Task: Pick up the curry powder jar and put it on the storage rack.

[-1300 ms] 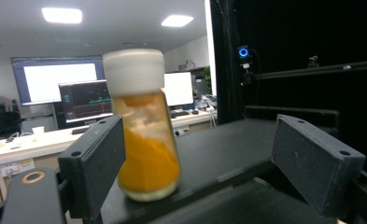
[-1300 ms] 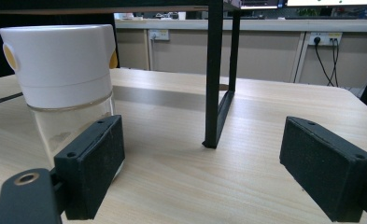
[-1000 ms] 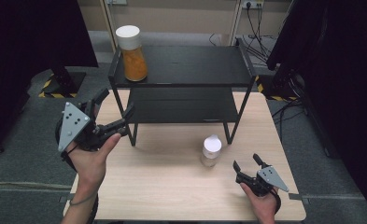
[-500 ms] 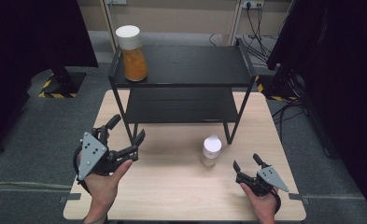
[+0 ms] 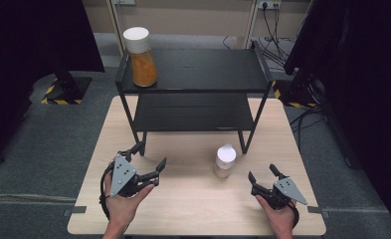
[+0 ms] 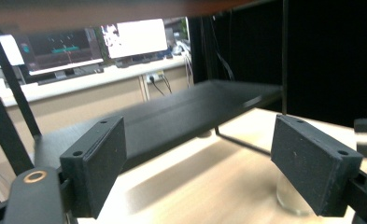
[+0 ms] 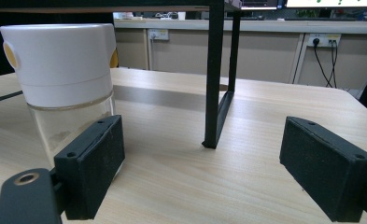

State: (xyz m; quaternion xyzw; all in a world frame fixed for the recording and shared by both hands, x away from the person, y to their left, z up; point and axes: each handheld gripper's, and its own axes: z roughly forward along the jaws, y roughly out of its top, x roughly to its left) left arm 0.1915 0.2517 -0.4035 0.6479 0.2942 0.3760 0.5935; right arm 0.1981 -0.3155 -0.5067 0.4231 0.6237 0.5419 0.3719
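A small clear jar (image 5: pixel 225 160) with a white lid stands on the wooden table (image 5: pixel 193 209), just in front of the black rack's (image 5: pixel 193 74) right front leg. A taller white-lidded jar with orange contents (image 5: pixel 140 57) sits on the rack's top shelf at the left. My left gripper (image 5: pixel 150 155) is low over the table's front left, open and holding nothing, and points toward the rack's lower shelf (image 6: pixel 181 107). My right gripper (image 5: pixel 261 172) rests at the front right, open. In the right gripper view the small jar (image 7: pixel 62 79) stands just ahead of its left jaw, not between the pads.
The rack's thin front leg (image 7: pixel 216 79) stands ahead of my right gripper. Bare tabletop lies between the two hands. Grey floor, dark curtains and cables (image 5: pixel 277 30) surround the table.
My left hand has come down and toward the table's front, from beside the rack's left leg to low over the tabletop. The right hand and the jars have stayed put.
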